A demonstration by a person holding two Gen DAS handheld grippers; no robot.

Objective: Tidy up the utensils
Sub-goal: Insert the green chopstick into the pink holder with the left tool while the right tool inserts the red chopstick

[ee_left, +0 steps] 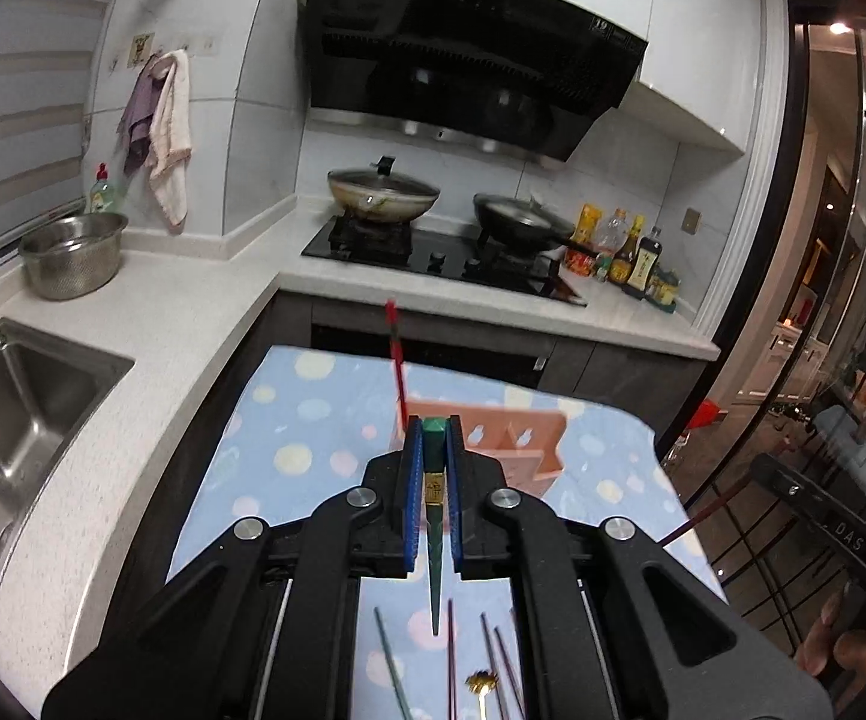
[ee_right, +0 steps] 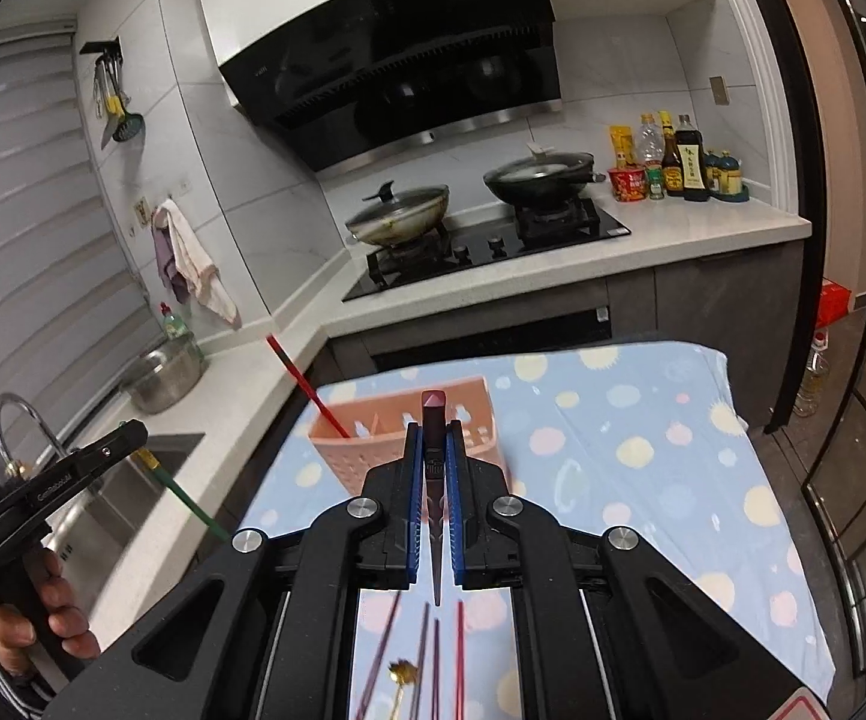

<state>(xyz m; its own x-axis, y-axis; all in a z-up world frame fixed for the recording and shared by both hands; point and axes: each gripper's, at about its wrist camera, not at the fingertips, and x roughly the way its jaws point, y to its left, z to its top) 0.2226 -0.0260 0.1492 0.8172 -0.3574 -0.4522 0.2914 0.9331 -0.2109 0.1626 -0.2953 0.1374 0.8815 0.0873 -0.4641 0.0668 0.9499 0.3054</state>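
Your left gripper [ee_left: 433, 438] has its fingers clamped on one green chopstick [ee_left: 435, 546]; your right gripper [ee_right: 433, 441] grips one dark maroon chopstick [ee_right: 435, 516]. Just ahead stands one pink holder [ee_right: 415, 426] with one red chopstick [ee_right: 307, 384] leaning in it. Several chopsticks and one gold spoon [ee_right: 402, 675] lie on the dotted tabletop [ee_right: 643, 438]. Only the right view shows your left hand [ee_right: 43, 612]. The tabletop's right half is open.
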